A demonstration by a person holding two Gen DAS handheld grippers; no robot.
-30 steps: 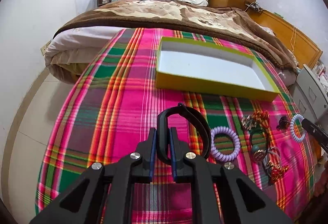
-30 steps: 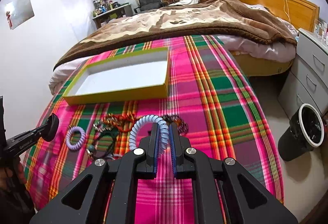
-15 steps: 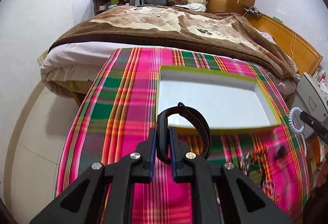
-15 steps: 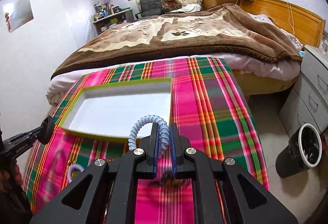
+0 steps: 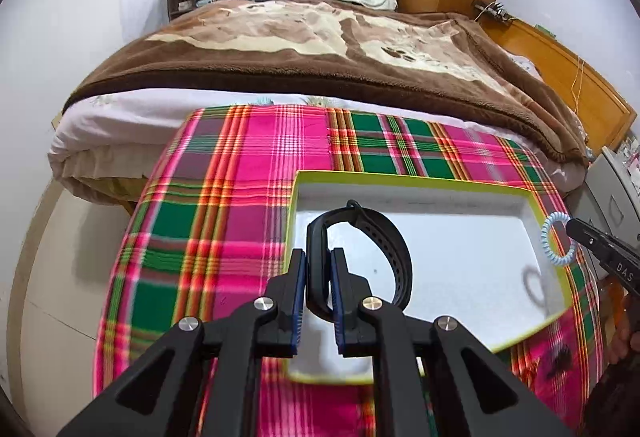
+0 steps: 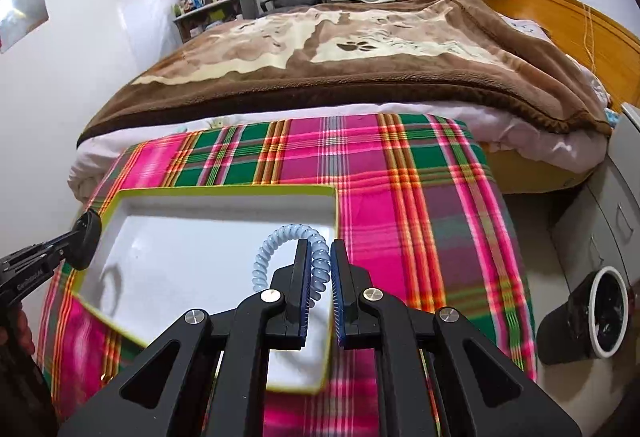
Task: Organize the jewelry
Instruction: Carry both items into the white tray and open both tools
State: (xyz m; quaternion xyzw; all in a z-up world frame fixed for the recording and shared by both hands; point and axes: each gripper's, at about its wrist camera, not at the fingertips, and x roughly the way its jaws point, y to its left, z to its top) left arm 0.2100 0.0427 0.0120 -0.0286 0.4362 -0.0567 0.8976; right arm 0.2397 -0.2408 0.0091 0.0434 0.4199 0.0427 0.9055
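Observation:
My left gripper (image 5: 318, 269) is shut on a black wristband (image 5: 384, 241) and holds it above the left part of a shallow box with a yellow-green rim (image 5: 404, 180) and white floor. My right gripper (image 6: 320, 269) is shut on a pale blue spiral bracelet (image 6: 276, 243) and holds it above the box's right part (image 6: 224, 191). The right gripper with its bracelet (image 5: 554, 237) also shows at the right edge of the left wrist view. The left gripper's tip with the wristband (image 6: 86, 239) shows at the left of the right wrist view.
The box lies on a pink, green and orange plaid cloth (image 5: 224, 205) over a table. A bed with a brown blanket (image 6: 340, 49) is beyond. A black bin (image 6: 592, 321) and a grey drawer unit (image 6: 608, 221) stand on the floor at right.
Both grippers have moved forward from the pile of jewelry to above the box, each still holding its item. The loose jewelry has dropped out of view.

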